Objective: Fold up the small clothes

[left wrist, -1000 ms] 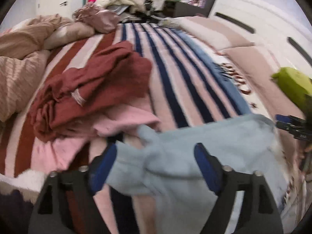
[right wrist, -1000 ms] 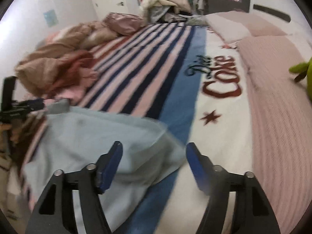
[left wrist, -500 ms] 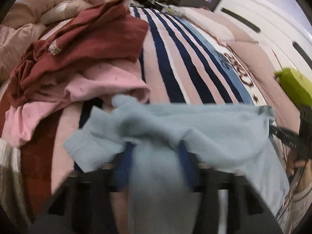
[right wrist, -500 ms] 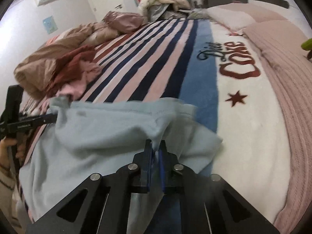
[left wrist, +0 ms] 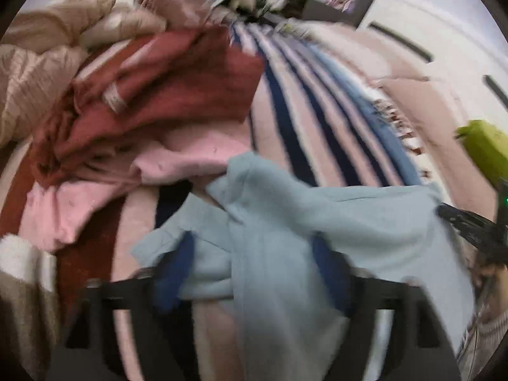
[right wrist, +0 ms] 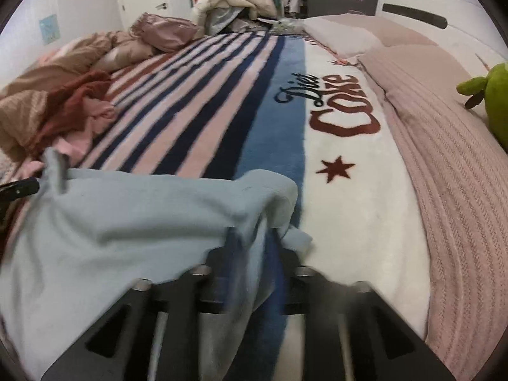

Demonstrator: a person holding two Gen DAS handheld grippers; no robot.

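A light blue garment (left wrist: 317, 216) lies spread across the near end of the striped blanket (right wrist: 197, 111). My left gripper (left wrist: 250, 273) is over the garment's left part. Its jaws are opening and stand wide, with a loose fold of blue cloth between the blue pads (left wrist: 173, 270). My right gripper (right wrist: 257, 254) is at the garment's right corner (right wrist: 127, 222). Its jaws are opening too, and a strip of cloth hangs in the narrow gap, blurred. The right gripper's black tip (left wrist: 466, 225) shows at the garment's far edge in the left wrist view.
A dark red garment (left wrist: 177, 95) and a pink one (left wrist: 177, 155) are heaped left of the blue garment. Beige bedding (left wrist: 28, 73) lies further left. A pink knit cover (right wrist: 444, 158) and a green plush toy (right wrist: 495, 95) are on the right.
A second ago both grippers stood open over the blue garment. Half a second ago both were shut on it. Now both have sunk a little and their jaws have parted again.
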